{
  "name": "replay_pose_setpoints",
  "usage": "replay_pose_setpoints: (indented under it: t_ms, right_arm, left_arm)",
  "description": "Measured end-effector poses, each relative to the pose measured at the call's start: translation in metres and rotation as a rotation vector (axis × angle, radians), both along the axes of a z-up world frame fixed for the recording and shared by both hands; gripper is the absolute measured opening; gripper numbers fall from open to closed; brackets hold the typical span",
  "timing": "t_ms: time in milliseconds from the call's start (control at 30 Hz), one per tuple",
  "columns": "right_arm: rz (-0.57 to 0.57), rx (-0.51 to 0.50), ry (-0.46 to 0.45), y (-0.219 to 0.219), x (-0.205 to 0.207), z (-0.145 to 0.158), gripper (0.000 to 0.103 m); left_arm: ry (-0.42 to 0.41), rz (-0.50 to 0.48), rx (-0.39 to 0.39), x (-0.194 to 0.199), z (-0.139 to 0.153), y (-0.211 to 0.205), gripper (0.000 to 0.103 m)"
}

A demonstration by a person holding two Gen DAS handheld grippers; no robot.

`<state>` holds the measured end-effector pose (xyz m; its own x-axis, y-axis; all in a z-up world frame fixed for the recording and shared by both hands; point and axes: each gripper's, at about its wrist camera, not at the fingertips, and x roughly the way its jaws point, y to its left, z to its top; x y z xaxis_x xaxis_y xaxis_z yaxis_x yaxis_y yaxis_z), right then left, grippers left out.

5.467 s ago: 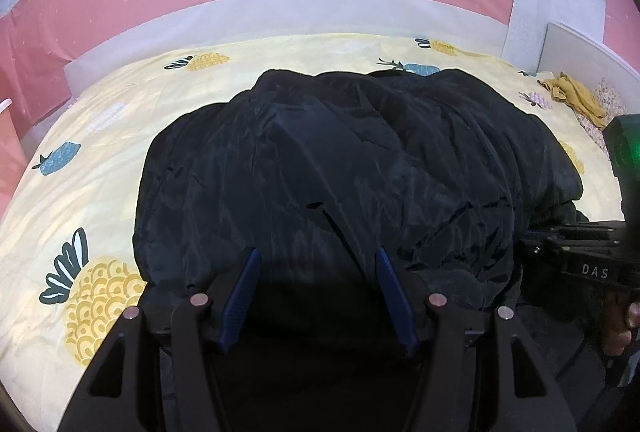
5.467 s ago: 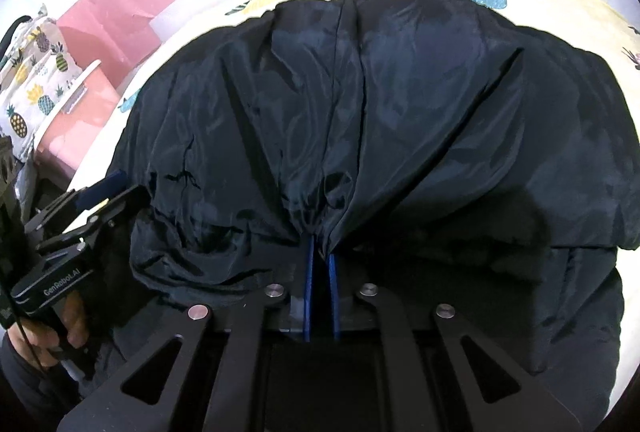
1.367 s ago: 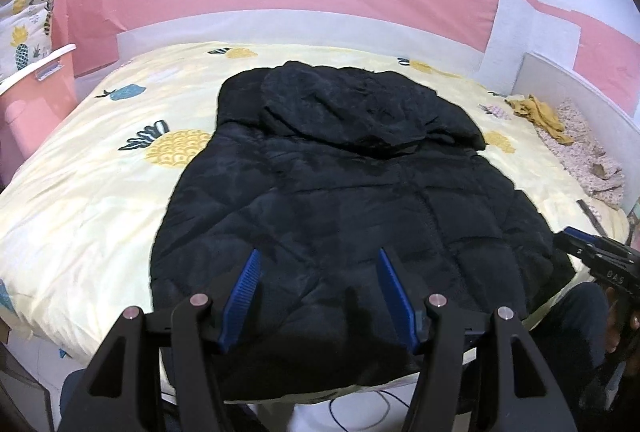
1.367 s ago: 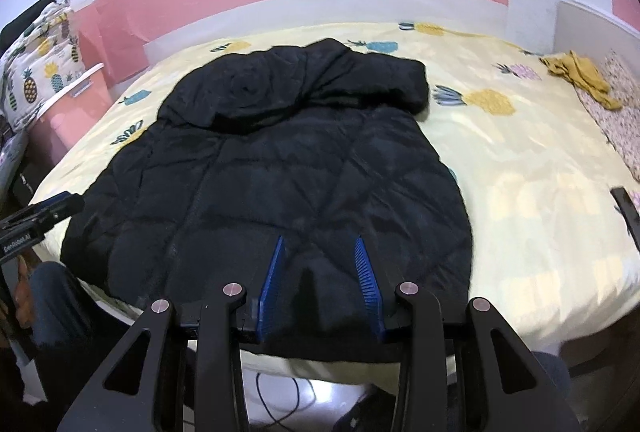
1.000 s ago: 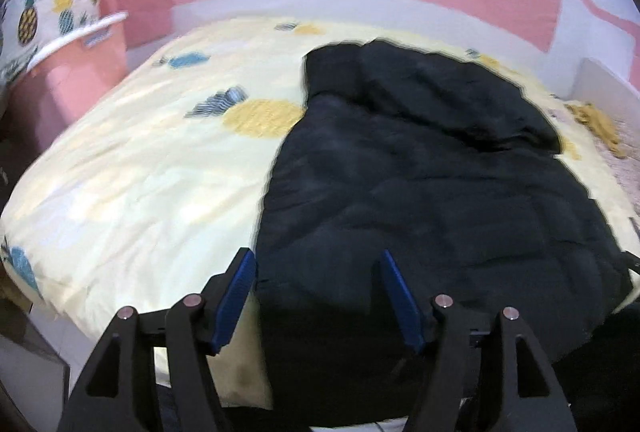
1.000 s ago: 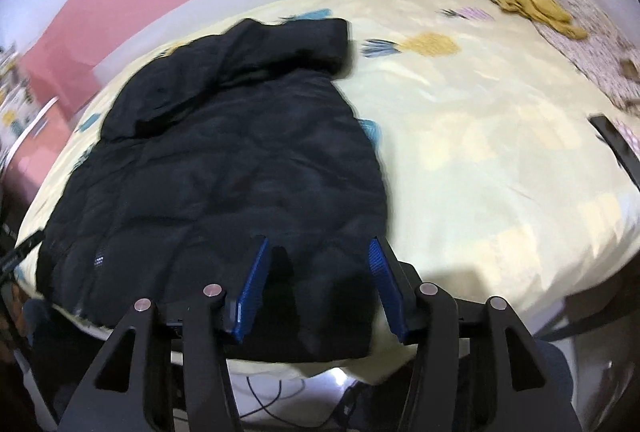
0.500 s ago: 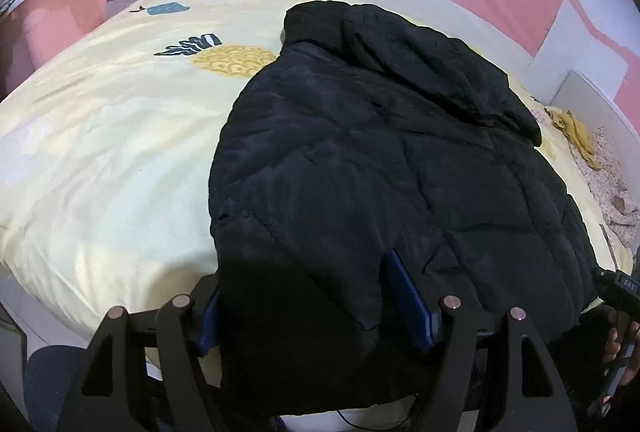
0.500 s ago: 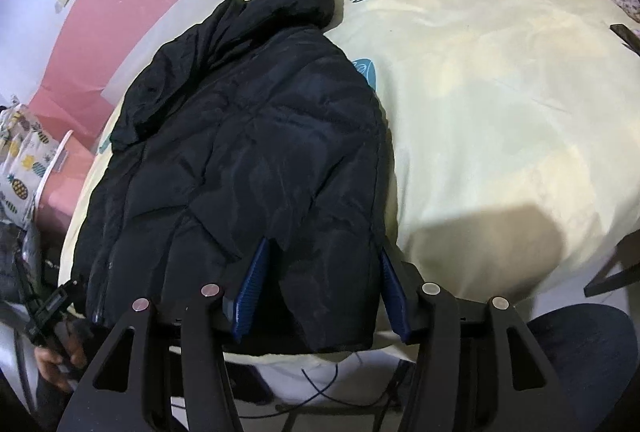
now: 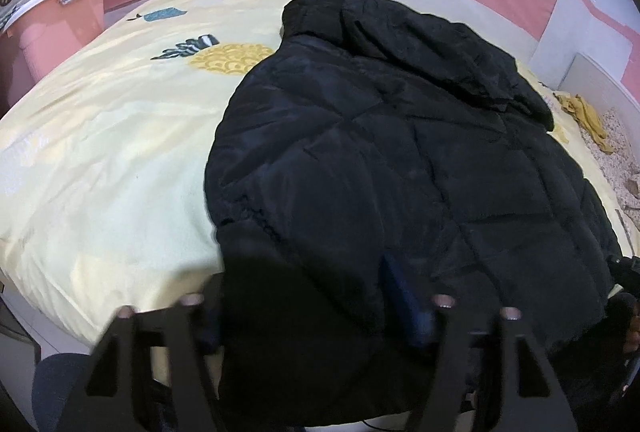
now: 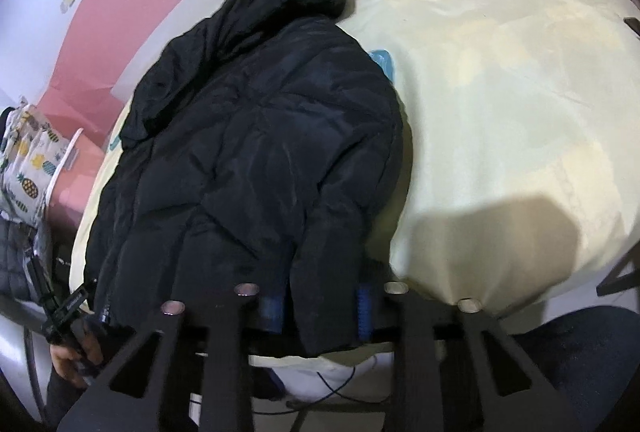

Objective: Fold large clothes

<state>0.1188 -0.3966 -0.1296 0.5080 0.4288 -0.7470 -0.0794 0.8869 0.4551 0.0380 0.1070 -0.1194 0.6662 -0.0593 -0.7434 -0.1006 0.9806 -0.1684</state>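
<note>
A black quilted hooded jacket lies flat on the yellow pineapple-print bed, hood toward the far wall. It also shows in the right wrist view. My left gripper is open, its jaws straddling the jacket's near left hem corner; the left finger is hidden under the cloth. My right gripper is open, its blue pads on either side of the near right hem corner, which hangs over the bed edge. The left gripper shows at the far left of the right wrist view.
A pink bin stands left of the bed. A yellow garment lies at the far right by a white board. The pink and white wall runs behind the bed. Cables hang under the bed's front edge.
Both grippers have let go of the jacket, which now lies spread flat. Over the last second both moved down and forward, so each open gripper now straddles a near hem corner.
</note>
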Motion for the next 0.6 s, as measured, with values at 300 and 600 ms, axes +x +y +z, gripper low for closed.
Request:
replay_pose_setpoints:
  t_ms: [300, 600]
  right_arm:
    - [0.019, 0.09, -0.176, -0.008, -0.024, 0.062, 0.013]
    - [0.017, 0.153, -0.305, -0.027, -0.079, 0.117, 0.013]
  left_arm:
    - [-0.134, -0.024, -0.099, -0.025, 0.058, 0.007, 0.017]
    - [-0.259, -0.046, -0.192, -0.08, 0.109, 0.022, 0.017]
